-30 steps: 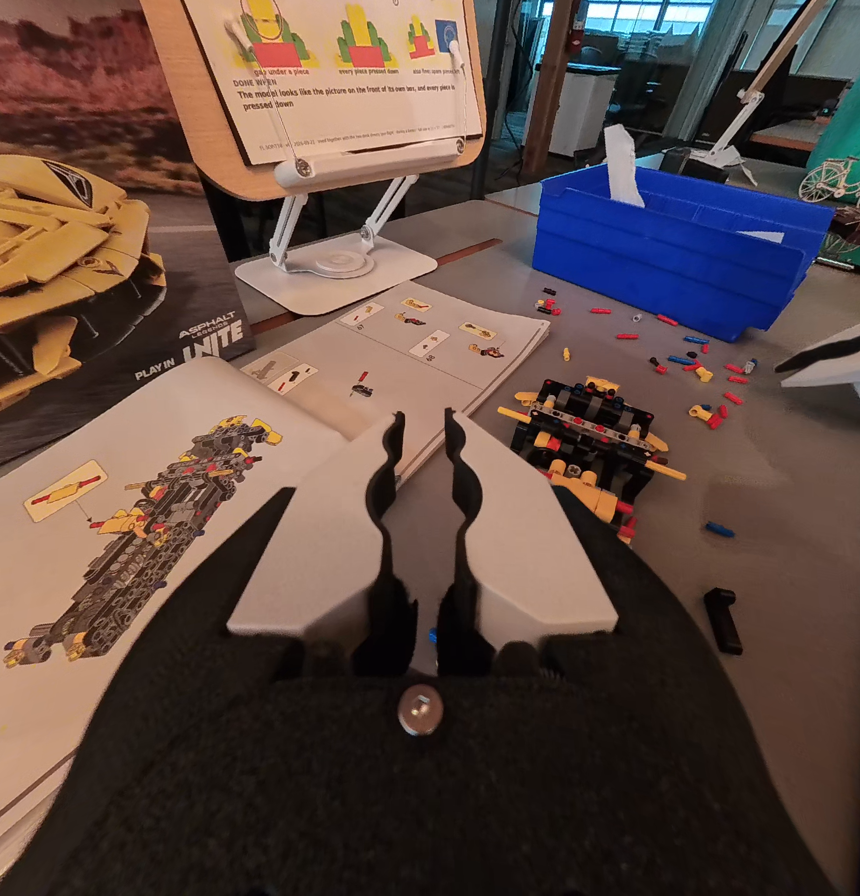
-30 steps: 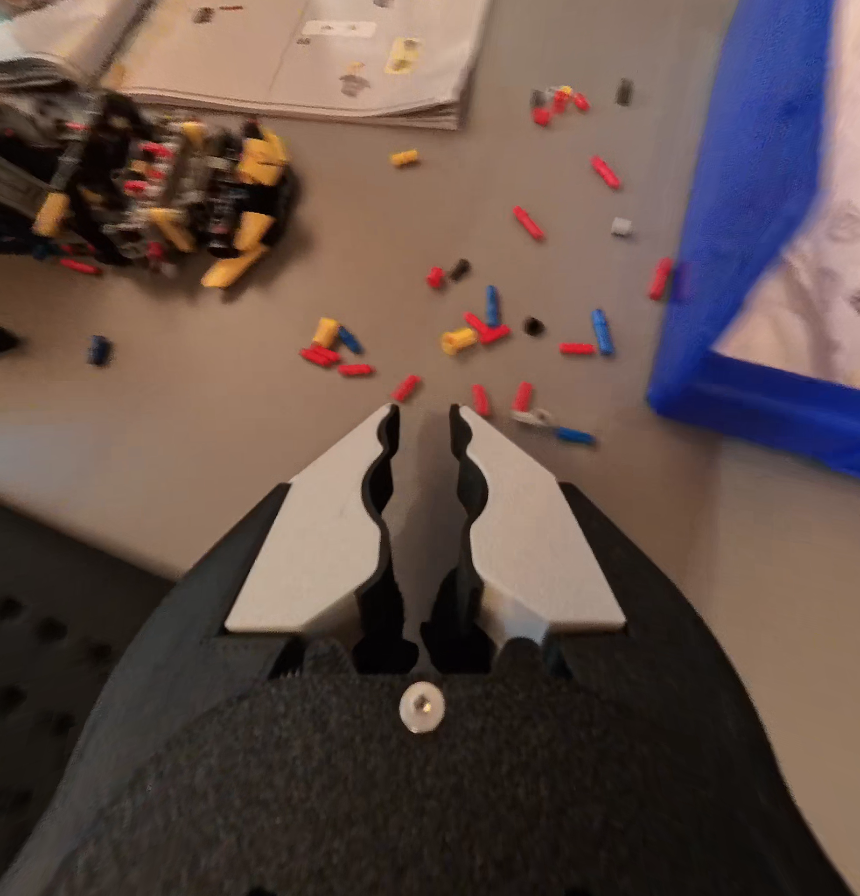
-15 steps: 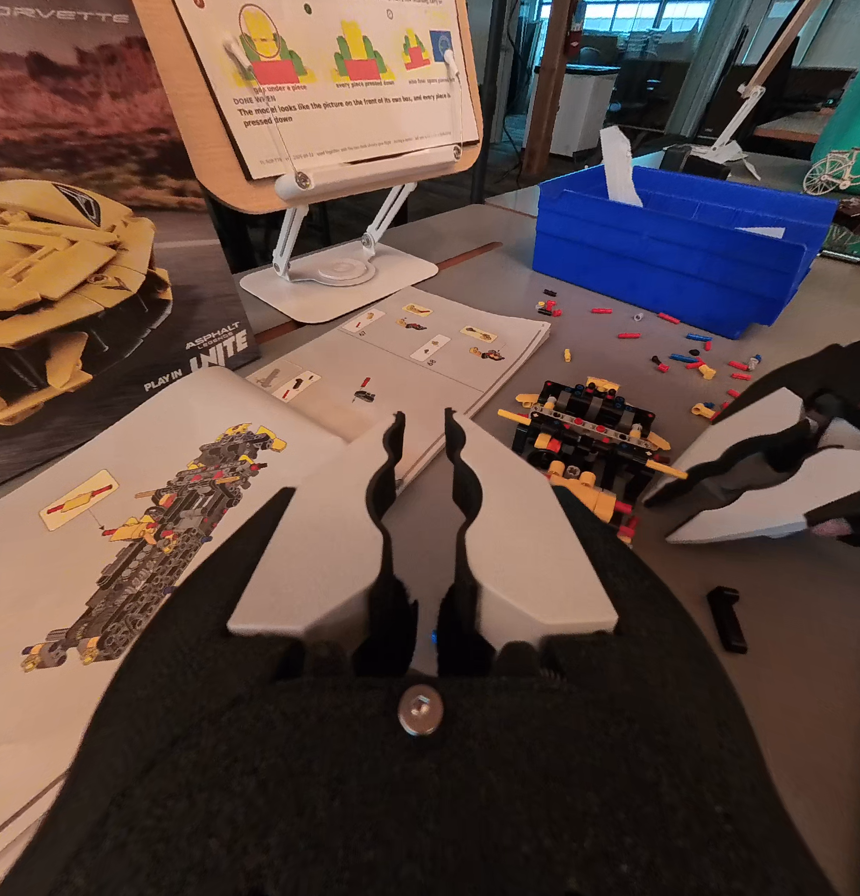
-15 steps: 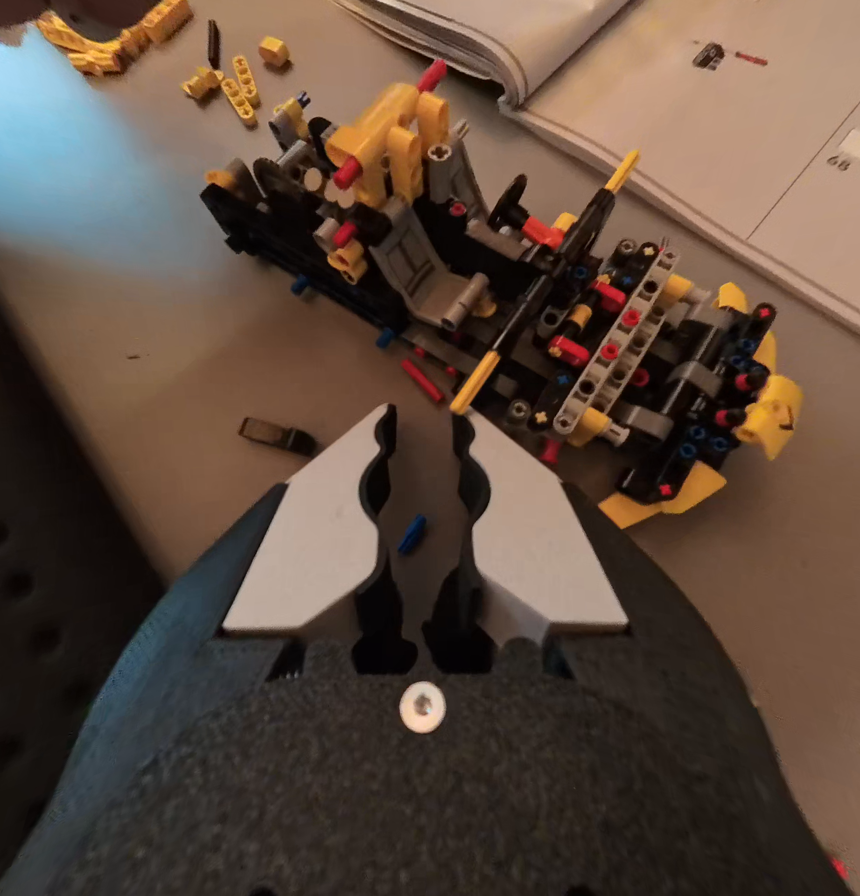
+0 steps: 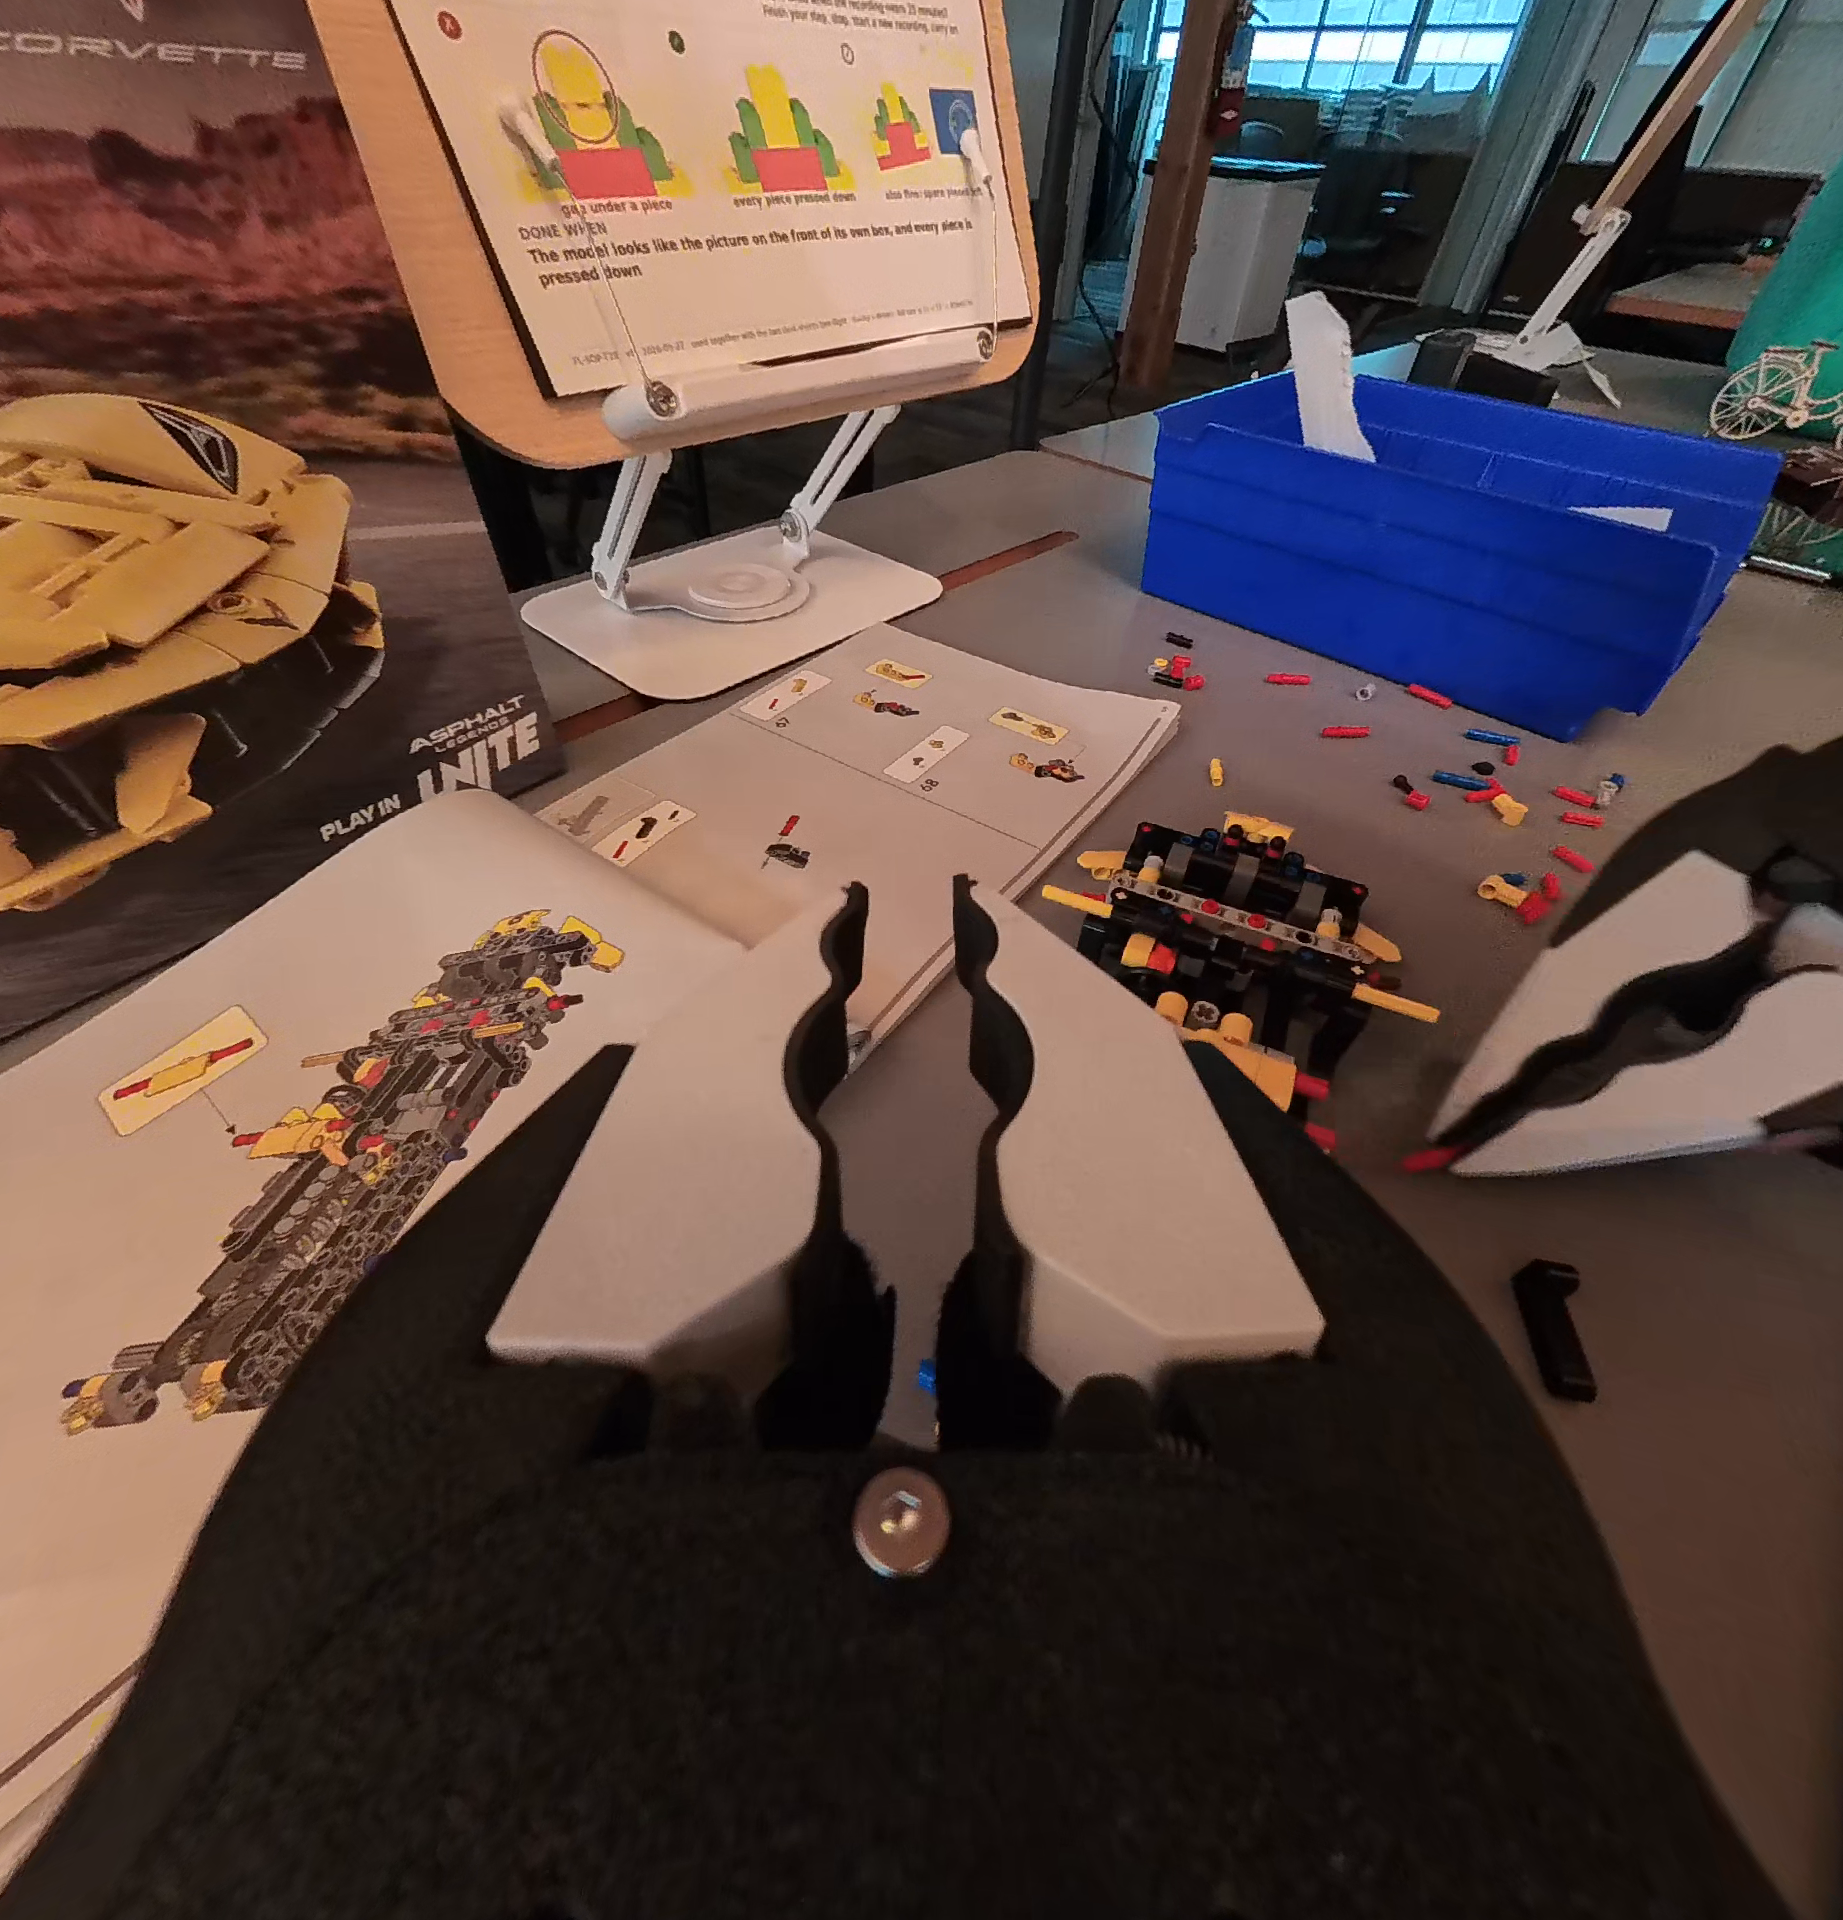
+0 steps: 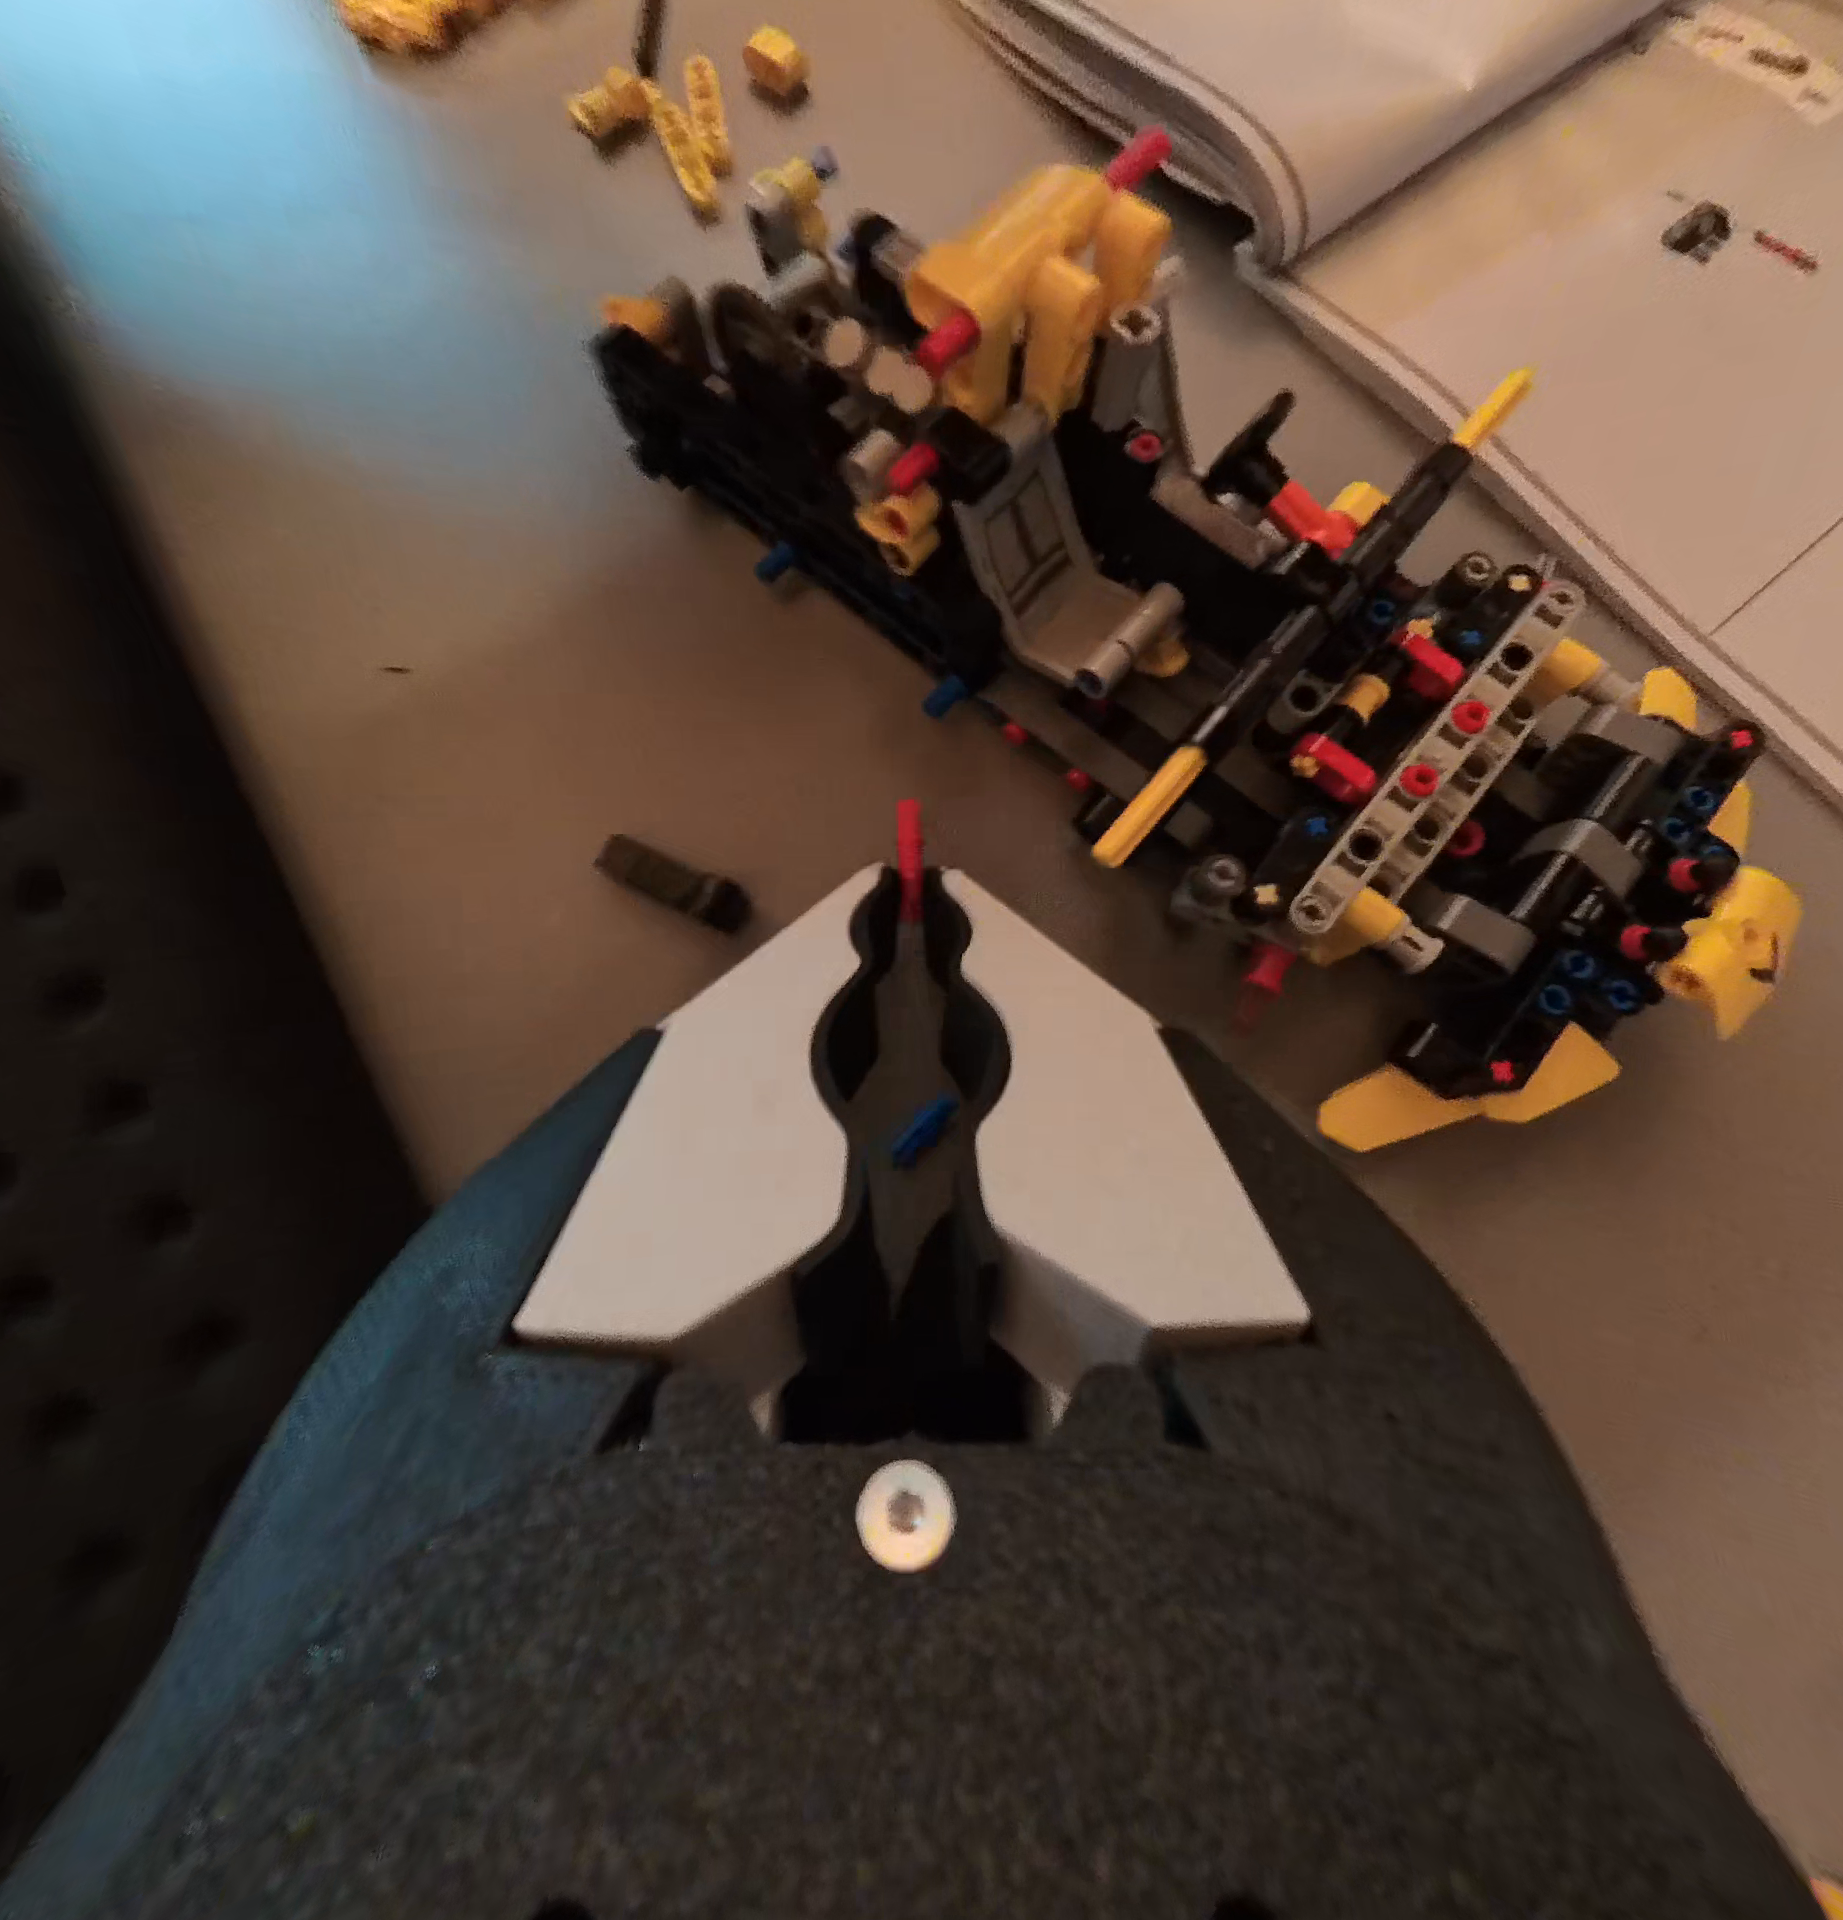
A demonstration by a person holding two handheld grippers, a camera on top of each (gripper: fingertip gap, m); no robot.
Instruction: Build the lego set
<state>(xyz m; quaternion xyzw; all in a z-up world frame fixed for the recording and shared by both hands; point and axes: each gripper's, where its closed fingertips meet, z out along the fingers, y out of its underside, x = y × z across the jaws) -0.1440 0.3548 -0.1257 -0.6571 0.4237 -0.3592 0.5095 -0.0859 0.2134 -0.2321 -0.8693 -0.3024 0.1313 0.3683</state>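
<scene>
Only printed box [image 5: 200, 582], lettered instruction sheet [image 5: 751, 177]

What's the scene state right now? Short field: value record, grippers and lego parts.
right gripper: shut on a red pin, which sticks out past the tips
left gripper: open, empty, raised over the instruction booklet edge
model: part-built black and yellow chassis, on the table beside the booklet
loose parts: red and blue pins scattered in front of the blue bin; a black piece left of the right gripper's tips
blue pin: on the table under the right gripper
</scene>
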